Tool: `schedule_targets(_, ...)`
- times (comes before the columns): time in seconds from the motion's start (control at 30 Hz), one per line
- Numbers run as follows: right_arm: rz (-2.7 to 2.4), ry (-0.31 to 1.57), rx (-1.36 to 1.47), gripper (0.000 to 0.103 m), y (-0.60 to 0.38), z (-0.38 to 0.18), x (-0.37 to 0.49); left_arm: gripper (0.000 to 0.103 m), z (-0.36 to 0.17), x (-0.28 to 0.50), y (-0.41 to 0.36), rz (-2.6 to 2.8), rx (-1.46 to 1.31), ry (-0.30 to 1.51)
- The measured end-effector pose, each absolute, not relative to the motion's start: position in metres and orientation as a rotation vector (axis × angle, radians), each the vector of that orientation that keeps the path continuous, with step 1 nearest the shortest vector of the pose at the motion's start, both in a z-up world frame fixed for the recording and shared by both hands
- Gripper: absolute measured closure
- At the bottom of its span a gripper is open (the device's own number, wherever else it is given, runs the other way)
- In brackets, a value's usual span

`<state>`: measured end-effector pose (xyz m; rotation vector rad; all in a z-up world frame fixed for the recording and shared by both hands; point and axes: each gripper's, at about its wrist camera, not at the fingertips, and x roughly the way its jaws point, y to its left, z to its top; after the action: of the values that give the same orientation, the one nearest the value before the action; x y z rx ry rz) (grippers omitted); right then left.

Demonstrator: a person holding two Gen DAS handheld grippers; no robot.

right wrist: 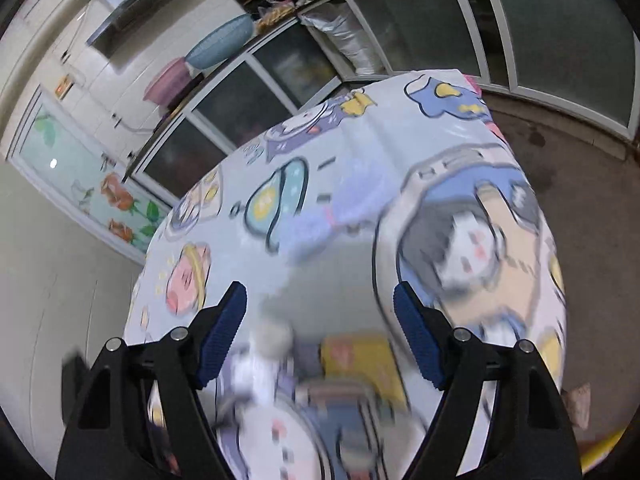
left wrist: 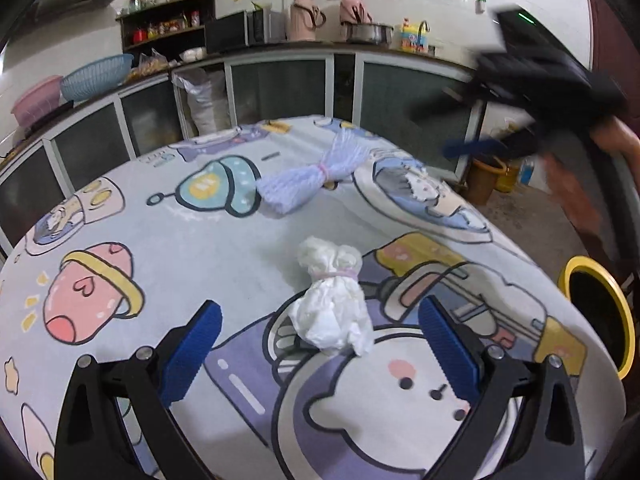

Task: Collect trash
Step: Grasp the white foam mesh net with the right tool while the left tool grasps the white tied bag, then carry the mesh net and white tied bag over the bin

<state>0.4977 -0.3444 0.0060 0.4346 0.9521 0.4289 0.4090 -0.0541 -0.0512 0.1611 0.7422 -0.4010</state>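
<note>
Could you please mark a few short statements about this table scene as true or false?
1. The left gripper is open, with the crumpled white tissue bundle between its blue fingers. True.
2. The pale purple mesh bundle lies nearer the camera than the white one. False: it lies farther back.
3. The yellow-rimmed black bin stands on the cartoon-print tablecloth. False: it is beside the table.
4. The right gripper is open and holds nothing. True.

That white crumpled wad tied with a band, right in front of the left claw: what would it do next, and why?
Probably ease the left gripper forward and down around the white wad: its jaws are open, empty, and the wad lies between them on the tablecloth.
</note>
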Motion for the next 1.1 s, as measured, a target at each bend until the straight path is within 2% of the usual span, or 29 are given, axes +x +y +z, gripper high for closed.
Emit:
schedule_targets(0.13, 0.357, 0.978, 0.439, 0.032, -0.337, -0.015, 0.555, 0.008, -0.065, 0.430, -0.055, -0.425, 0.152, 0.809)
schedule_targets(0.4, 0.310, 1.013, 0.422, 0.034, -0.326, -0.046, 0.612, 0.008, -0.081, 0.459, -0.062, -0.444, 0.149, 0.865)
schedule_targets(0.5, 0.309, 1.031, 0.376, 0.038, -0.315, -0.052, 0.622, 0.008, -0.086, 0.464, -0.066, -0.427, 0.163, 0.875)
schedule_targets(0.6, 0.302, 1.063, 0.327, 0.048, -0.305, -0.062, 0.628, 0.022, -0.089, 0.467, -0.072, -0.416, 0.177, 0.883)
schedule_targets(0.67, 0.306, 1.074, 0.319, 0.064, -0.300, -0.067, 0.630, 0.038, -0.089, 0.468, -0.074, -0.405, 0.185, 0.882)
schedule_targets(0.73, 0.301, 1.073, 0.310, 0.074, -0.298, -0.069, 0.628, 0.072, -0.089, 0.468, -0.081, -0.437, 0.189, 0.888)
schedule_targets(0.83, 0.318, 1.066, 0.307, 0.080, -0.298, -0.064, 0.622, 0.073, -0.085, 0.462, -0.092, -0.425, 0.240, 0.864)
schedule_targets(1.1, 0.392, 0.972, 0.352, 0.081, -0.312, -0.007, 0.583, 0.074, -0.047, 0.439, -0.077, -0.461, 0.128, 0.835)
